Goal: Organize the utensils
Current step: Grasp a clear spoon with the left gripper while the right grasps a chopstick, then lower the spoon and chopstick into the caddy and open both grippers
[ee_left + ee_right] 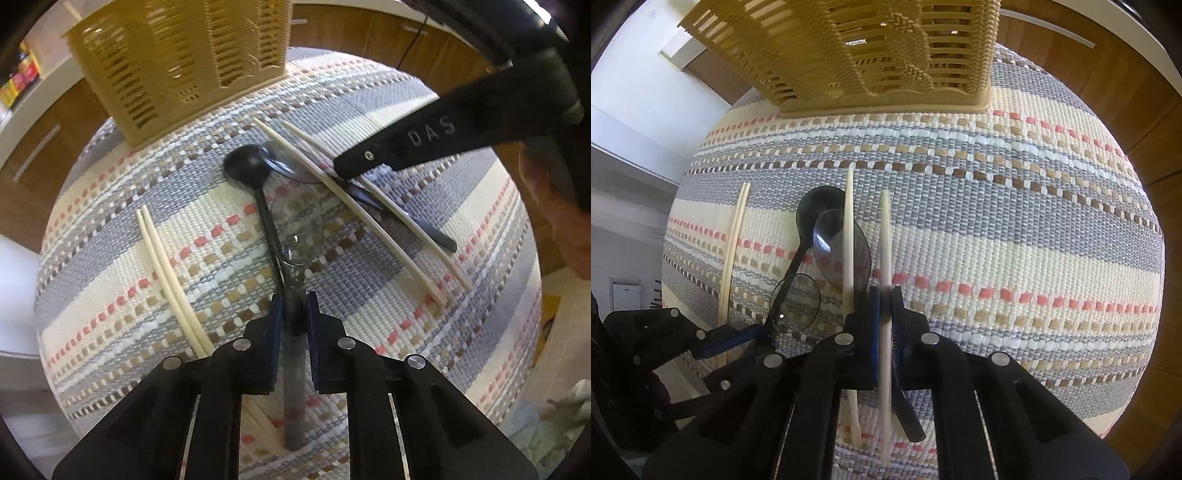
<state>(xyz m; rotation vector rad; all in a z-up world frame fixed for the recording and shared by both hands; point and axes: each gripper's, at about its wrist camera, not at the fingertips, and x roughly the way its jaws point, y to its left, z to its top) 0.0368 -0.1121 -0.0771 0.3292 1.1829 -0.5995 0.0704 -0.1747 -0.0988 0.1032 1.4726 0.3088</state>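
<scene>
My left gripper (294,314) is clamped on the clear spoon (293,280) at its handle; my right gripper (885,306) pinches one chopstick (885,258) mid-shaft. Both are probably light, stiff and slippery, so best gripped near mid-length. The slotted basket (857,55) stands at frame top on the woven mat (1015,229).

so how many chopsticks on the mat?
4. A chopstick pair lies side by side at the mat's left; one chopstick lies across the grey spoon; another beside it is clamped in the right gripper. None looks hidden.
</scene>
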